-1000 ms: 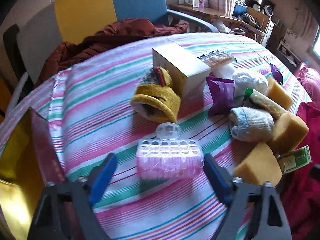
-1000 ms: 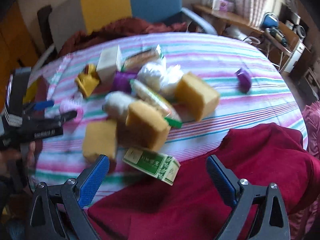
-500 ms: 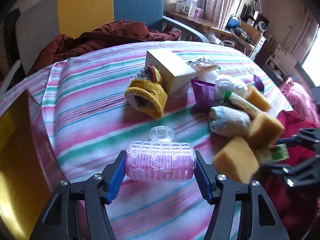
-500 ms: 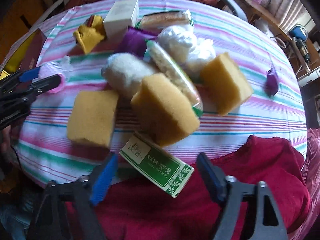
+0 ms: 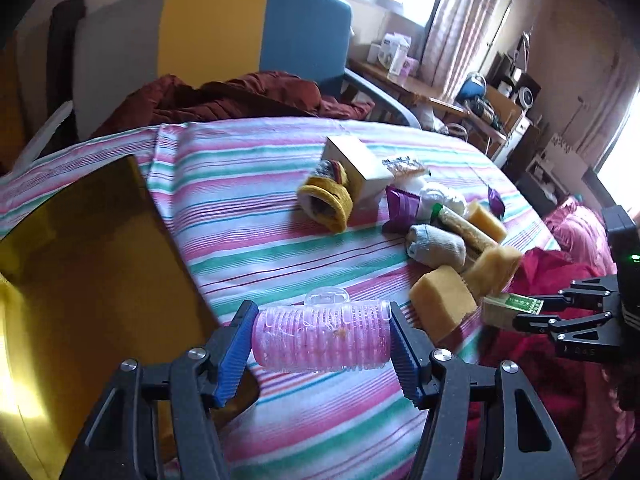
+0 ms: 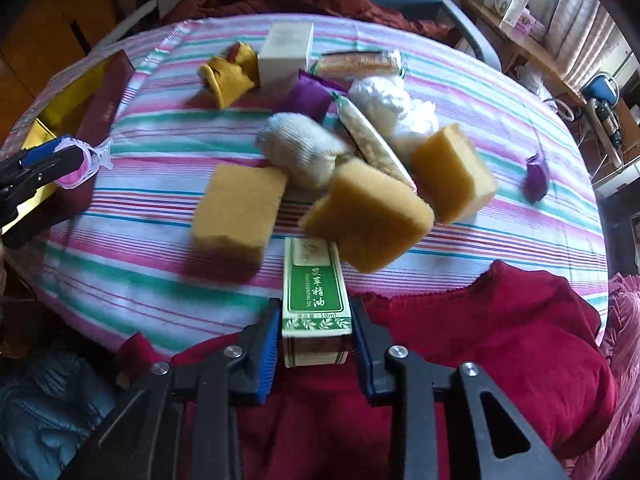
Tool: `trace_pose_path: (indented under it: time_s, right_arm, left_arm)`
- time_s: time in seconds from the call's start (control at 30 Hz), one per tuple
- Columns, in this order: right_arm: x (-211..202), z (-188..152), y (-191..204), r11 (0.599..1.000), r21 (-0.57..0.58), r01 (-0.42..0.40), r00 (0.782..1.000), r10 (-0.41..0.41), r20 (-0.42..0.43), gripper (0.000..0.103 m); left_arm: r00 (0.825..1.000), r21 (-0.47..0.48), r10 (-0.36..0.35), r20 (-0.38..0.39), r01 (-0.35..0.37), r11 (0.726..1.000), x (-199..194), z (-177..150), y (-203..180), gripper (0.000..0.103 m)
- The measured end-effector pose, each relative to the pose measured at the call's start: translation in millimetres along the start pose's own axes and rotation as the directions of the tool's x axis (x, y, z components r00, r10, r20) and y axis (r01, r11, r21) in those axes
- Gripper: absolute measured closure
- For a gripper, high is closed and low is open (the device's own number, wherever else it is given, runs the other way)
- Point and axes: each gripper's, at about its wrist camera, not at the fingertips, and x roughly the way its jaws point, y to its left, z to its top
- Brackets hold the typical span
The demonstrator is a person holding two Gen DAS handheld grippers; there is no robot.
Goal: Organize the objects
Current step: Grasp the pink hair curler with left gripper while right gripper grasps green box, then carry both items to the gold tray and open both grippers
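Both pairs of tongs have gone from empty to loaded within the last second. The left gripper [image 5: 322,336], which a moment ago stood wide around the pink plastic hair roller [image 5: 320,334] as it lay on the striped tablecloth [image 5: 248,216], now pinches the roller end to end between its blue pads and has carried it up off the cloth; the jaws have narrowed only as far as the roller's length allows, so they stand about half spread. The right gripper [image 6: 316,336] has closed from fully spread to pressed tight on the short sides of the small green-and-white cardboard box with printed characters [image 6: 314,300]. The box's near end sits between the pads over the dark red cloth [image 6: 500,344] at the table edge, and its far end reaches under the yellow-brown foam sponge block [image 6: 368,212], which tilts over it and may be leaning on it.

Judged from this, two items are secured at once and the sorting is at an early stage: the pile of sponges, the rolled grey sock [image 6: 304,152], the purple packets and the white carton [image 6: 286,54] remains heaped mid-table. The open gold-lined box [image 5: 80,280] lies just left of the held roller and looks like the likely place for it
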Motion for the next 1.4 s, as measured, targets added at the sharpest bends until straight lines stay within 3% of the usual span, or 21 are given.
trace_pose_path:
  time_s: [0.23,0.37,0.53,0.67,0.8,0.87,0.93,1.0,1.17,1.27,1.4]
  right_arm:
    - [-46,17,3,1.000,-0.006,-0.006,0.996,0.007,0.093,0.073]
    - [-70,27,17,0.996,0.002,-0.084,0.977,0.082,0.196,0.073]
    - [-79,57,62,0.981,-0.100,-0.165,0.948,0.186,0.257,0.073]
    - [-78,84,124,0.940,-0.216,-0.264,0.912,0.316,0.260,0.073]
    - [-63,104,185,0.889,-0.307,-0.340,0.883,0.414,0.222,0.073]
    - [-52,112,216,0.866,-0.326,-0.379,0.870,0.454,0.194,0.072]
    - [-41,121,245,0.828,-0.324,-0.457,0.835,0.525,0.163,0.072]
    - [-31,123,265,0.800,-0.326,-0.503,0.814,0.566,0.132,0.056]
    - [-16,110,291,0.786,-0.364,-0.499,0.829,0.556,0.064,0.054]
    - [-15,101,287,0.821,-0.368,-0.437,0.862,0.499,0.089,0.051]
    - [-18,88,274,0.860,-0.350,-0.371,0.884,0.442,0.150,0.039]
  left_arm:
    - [0.997,-0.092,0.032,0.067,-0.025,0.995,-37,-8,32,0.039]
    - [0.992,-0.134,0.074,0.103,-0.060,0.989,-57,-14,53,0.039]
    - [0.979,-0.202,0.161,0.128,-0.133,0.970,-84,-25,92,0.039]
    - [0.958,-0.281,0.263,0.113,-0.223,0.933,-98,-40,134,0.039]
    - [0.926,-0.349,0.369,0.076,-0.322,0.880,-111,-60,172,0.038]
    - [0.909,-0.384,0.412,0.058,-0.360,0.850,-117,-70,187,0.023]
    - [0.893,-0.420,0.446,0.053,-0.386,0.822,-123,-82,195,0.013]
    - [0.881,-0.438,0.471,0.050,-0.405,0.803,-131,-93,201,0.012]
    - [0.837,-0.453,0.545,0.052,-0.466,0.760,-148,-111,199,0.012]
    - [0.808,-0.446,0.585,0.068,-0.500,0.743,-152,-110,188,0.008]
    - [0.768,-0.409,0.631,0.109,-0.545,0.732,-154,-101,168,0.004]
